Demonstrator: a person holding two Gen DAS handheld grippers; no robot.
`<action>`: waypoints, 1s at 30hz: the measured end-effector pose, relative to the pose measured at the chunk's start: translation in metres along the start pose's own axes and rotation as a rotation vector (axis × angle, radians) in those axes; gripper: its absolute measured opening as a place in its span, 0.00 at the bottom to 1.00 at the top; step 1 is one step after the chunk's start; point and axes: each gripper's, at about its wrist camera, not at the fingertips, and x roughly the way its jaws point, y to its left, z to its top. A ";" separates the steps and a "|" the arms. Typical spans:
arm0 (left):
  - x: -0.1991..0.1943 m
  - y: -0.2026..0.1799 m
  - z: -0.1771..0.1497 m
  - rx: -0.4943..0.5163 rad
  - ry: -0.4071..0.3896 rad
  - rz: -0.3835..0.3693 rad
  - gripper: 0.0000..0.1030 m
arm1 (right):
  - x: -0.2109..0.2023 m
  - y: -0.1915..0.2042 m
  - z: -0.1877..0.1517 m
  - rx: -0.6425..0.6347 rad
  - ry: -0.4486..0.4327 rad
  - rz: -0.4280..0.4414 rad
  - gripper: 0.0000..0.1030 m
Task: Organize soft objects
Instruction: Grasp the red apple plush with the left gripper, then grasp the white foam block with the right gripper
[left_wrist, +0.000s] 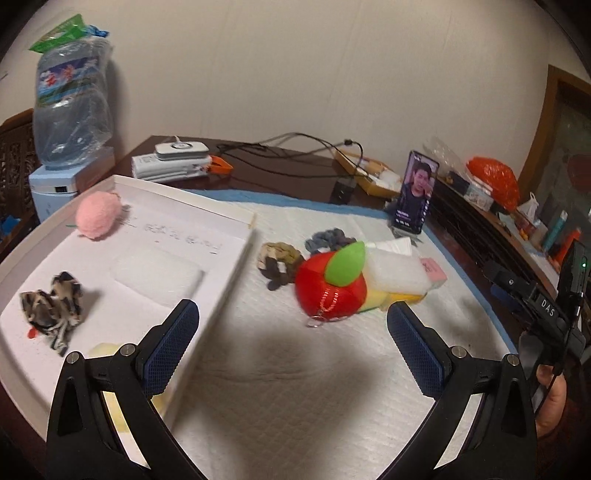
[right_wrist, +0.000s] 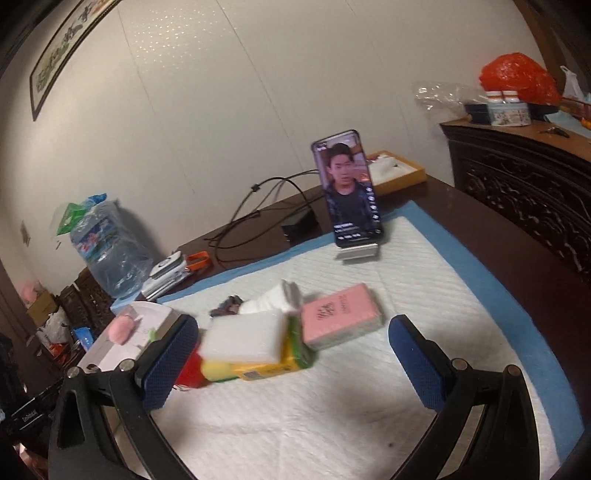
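Both grippers were empty here. The left gripper (left_wrist: 291, 325) had its blue-padded fingers spread wide apart over the white pad (left_wrist: 295, 387), and the right gripper (right_wrist: 293, 347) was just as wide open, hovering low over the same pad.

The left wrist view was the only one that really showed the white tray (left_wrist: 192, 206) along the pad's left edge. Inside it: a pink fluffy ball (left_wrist: 98, 216) at the far end, a black-and-white patterned scrunchie (left_wrist: 51, 312) at the near end, and a white sponge (left_wrist: 157, 275) lying flat in the middle. The right view only caught the tray's far corner with the pink ball in it.

Still out on the pad, near its middle, sat the leftover pile. From the left you got the red apple plush (left_wrist: 330, 295) with its green leaf and keyring up front, plus a brown scrunchie (left_wrist: 279, 258) and a grey scrunchie (left_wrist: 327, 238) just behind it. The right view hid most of the apple behind a finger but showed the stack way better: a white foam block (right_wrist: 245, 338) resting on a yellow-green sponge (right_wrist: 266, 367), a pink tissue pack (right_wrist: 341, 319) leaning just beside them, and a rolled white sock (right_wrist: 275, 299) behind.

A phone (right_wrist: 347, 188) stood on a stand at the pad's far edge. The left view also caught the person's right hand (left_wrist: 550, 402) holding the other gripper at the pad's right edge.
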 end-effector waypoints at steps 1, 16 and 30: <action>0.013 -0.008 0.002 0.017 0.036 0.000 1.00 | 0.001 -0.002 -0.005 -0.004 0.003 -0.011 1.00; 0.102 -0.048 0.011 0.148 0.156 0.089 0.61 | 0.003 -0.026 -0.012 0.075 0.030 0.008 1.00; 0.012 -0.036 -0.029 0.069 -0.080 0.102 0.60 | 0.062 0.068 0.004 -0.205 0.205 -0.018 1.00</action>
